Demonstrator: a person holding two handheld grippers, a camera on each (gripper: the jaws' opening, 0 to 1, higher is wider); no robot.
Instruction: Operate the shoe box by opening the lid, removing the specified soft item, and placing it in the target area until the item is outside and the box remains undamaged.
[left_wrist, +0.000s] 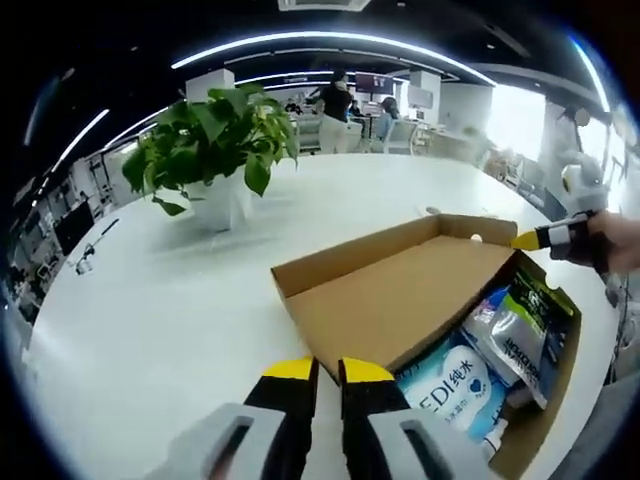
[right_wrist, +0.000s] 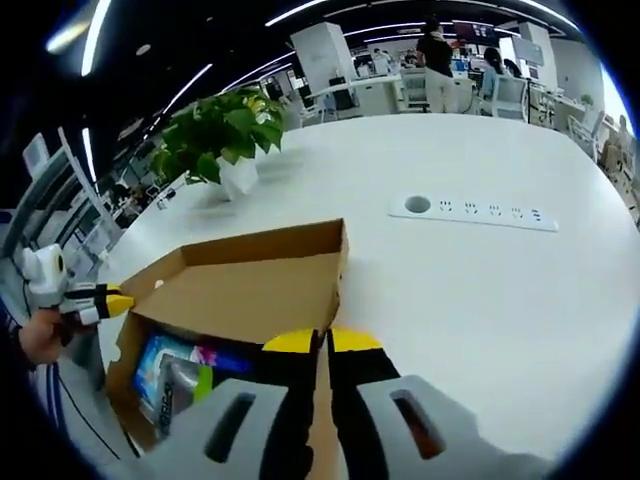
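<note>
- Your left gripper pinches the near edge of the raised cardboard lid; its yellow-tipped jaws stand almost together, a thin dark gap between them, the flap's edge caught there.
- Your right gripper clamps the same lid from the other side, jaws closed on the thin card edge.
- The shoe box sits on the white table, its lid tilted up and back.
- Inside lie soft packs: a blue-and-white wipes pack beside a green-and-black pouch, both still in the box.
- A potted plant stands well beyond the box.
- A power strip lies flat on the table, apart from the box.
</note>
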